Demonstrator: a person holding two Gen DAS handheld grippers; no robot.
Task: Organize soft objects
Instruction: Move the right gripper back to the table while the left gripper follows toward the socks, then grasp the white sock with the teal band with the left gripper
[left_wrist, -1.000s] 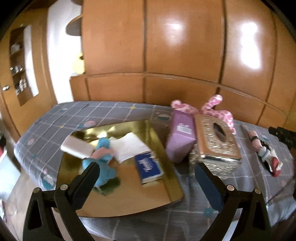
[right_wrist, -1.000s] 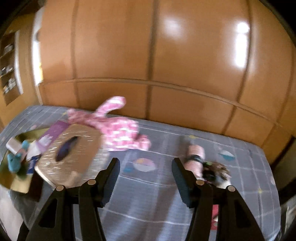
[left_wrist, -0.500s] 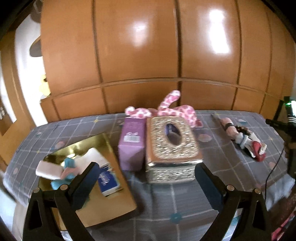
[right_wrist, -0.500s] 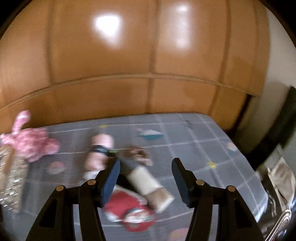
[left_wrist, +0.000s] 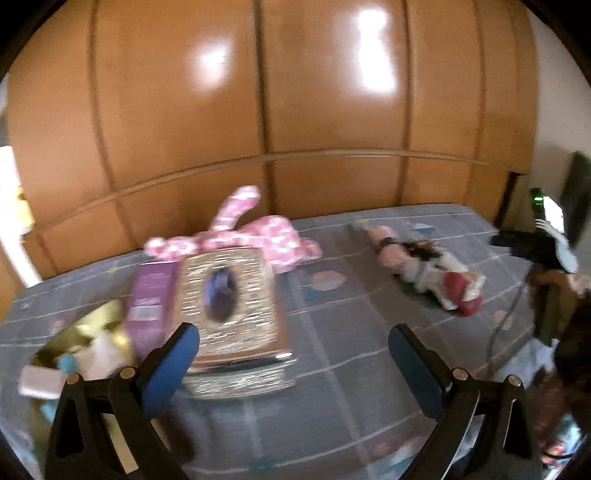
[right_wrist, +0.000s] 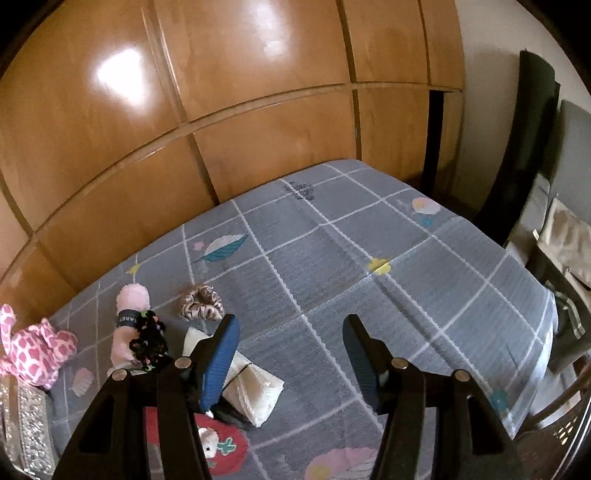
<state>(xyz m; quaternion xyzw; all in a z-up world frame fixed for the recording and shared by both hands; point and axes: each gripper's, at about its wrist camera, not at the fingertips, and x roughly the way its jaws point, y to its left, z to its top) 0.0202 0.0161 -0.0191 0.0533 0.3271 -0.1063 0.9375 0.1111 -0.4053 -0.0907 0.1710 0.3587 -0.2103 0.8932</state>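
My left gripper (left_wrist: 291, 343) is open and empty above the grey checked bedcover (left_wrist: 351, 369). The silver tissue box (left_wrist: 229, 306) lies just past its left finger. A pink spotted plush toy (left_wrist: 258, 236) lies behind the box. Far right sits a small heap of soft things (left_wrist: 424, 266). My right gripper (right_wrist: 291, 350) is open with nothing between its fingers. To its left lie a white folded cloth (right_wrist: 255, 387), a brown scrunchie (right_wrist: 202, 302), a black scrunchie (right_wrist: 149, 338) on a pink rolled cloth (right_wrist: 129, 325), and a red piece (right_wrist: 221, 446).
A purple box (left_wrist: 151, 295) leans beside the tissue box, and a gold tray (left_wrist: 74, 339) with small items lies at the far left. Wooden wardrobe doors (right_wrist: 221, 129) stand behind the bed. Dark furniture (right_wrist: 517, 166) borders the bed's right side.
Both views have swung to the right. The left one went from the gold tray to the tissue box. The right one went from the plush toy to the heap of soft things and rolled.
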